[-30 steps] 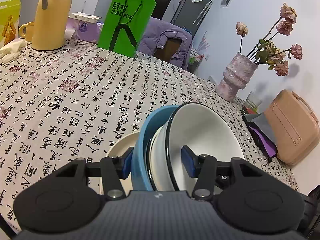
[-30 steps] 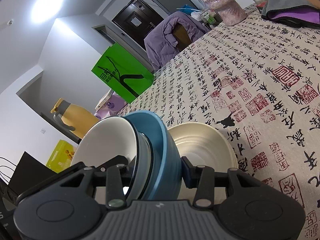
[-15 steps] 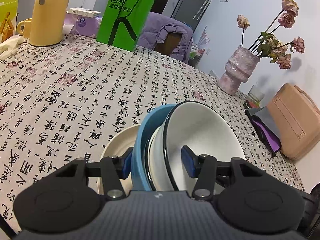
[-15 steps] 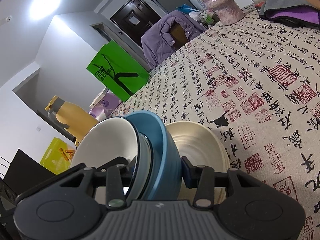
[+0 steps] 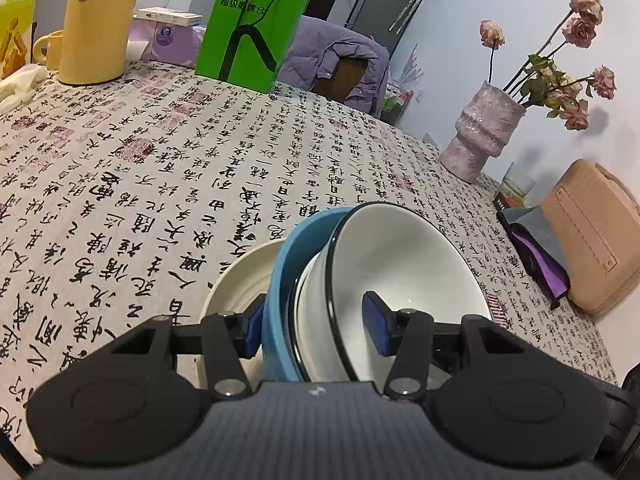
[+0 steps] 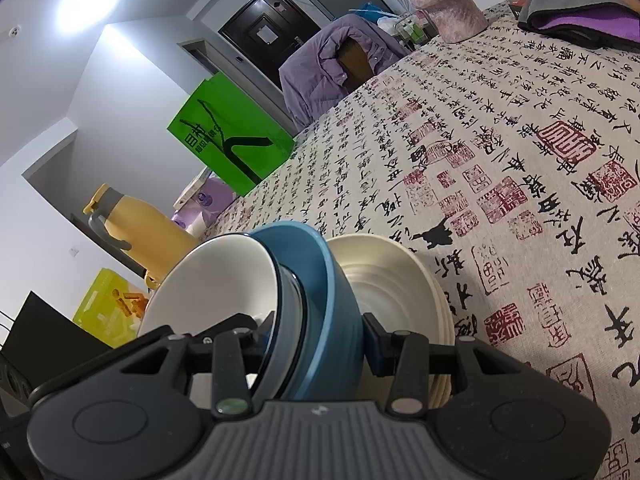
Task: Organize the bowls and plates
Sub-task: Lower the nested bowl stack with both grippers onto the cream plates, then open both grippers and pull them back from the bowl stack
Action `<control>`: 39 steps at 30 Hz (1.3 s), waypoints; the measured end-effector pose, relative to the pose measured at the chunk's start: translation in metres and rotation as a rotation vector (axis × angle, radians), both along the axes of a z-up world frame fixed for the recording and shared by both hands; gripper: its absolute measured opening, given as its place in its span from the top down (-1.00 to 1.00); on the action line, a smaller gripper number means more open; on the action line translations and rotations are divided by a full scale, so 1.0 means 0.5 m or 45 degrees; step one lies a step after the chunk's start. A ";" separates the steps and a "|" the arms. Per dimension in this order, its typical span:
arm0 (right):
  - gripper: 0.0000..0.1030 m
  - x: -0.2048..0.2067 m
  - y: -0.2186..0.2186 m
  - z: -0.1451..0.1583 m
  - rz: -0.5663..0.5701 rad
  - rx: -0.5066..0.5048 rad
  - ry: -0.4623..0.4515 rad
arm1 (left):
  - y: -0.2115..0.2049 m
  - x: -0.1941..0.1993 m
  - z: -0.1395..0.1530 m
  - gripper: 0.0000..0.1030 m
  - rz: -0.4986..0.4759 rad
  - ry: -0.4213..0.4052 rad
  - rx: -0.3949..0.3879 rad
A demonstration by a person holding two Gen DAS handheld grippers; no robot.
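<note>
A: Bowls first, from the left wrist view. What do they look like?

B: A white bowl with a dark rim (image 5: 404, 276) sits nested inside a blue bowl (image 5: 292, 272), both tipped up on edge. The left claw (image 5: 316, 326) is clamped across the pair, one blue pad outside the blue wall, the other inside the white one.

A: And around them?

B: Just beside the blue bowl, on its outer side, lies a cream plate (image 5: 240, 280) on the table (image 5: 160, 168). Well beyond the bowls stand a green bag (image 5: 252, 28) and a pink vase (image 5: 480, 136).

A: The right wrist view?

B: The same nest: white bowl (image 6: 212, 284) in the blue bowl (image 6: 320, 292). The right claw (image 6: 316, 336) grips them likewise. The cream plate (image 6: 392, 276) touches the blue bowl's outer side and tops a low stack on the table.
</note>
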State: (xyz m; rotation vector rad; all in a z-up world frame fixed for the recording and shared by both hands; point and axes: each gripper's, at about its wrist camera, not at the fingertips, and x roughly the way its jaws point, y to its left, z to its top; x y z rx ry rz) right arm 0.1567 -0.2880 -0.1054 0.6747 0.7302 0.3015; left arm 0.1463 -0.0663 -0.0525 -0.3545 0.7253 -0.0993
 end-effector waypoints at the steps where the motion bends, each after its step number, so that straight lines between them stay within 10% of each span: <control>1: 0.18 0.000 0.001 0.000 -0.001 -0.009 -0.004 | 0.000 0.001 -0.001 0.02 0.000 0.002 0.000; 31: 0.13 0.006 -0.007 -0.006 0.023 -0.045 -0.055 | 0.004 0.004 -0.014 0.02 -0.026 0.010 -0.010; 39: 0.05 -0.007 -0.015 0.003 0.029 -0.048 -0.094 | 0.006 -0.012 -0.002 -0.23 -0.022 -0.051 0.018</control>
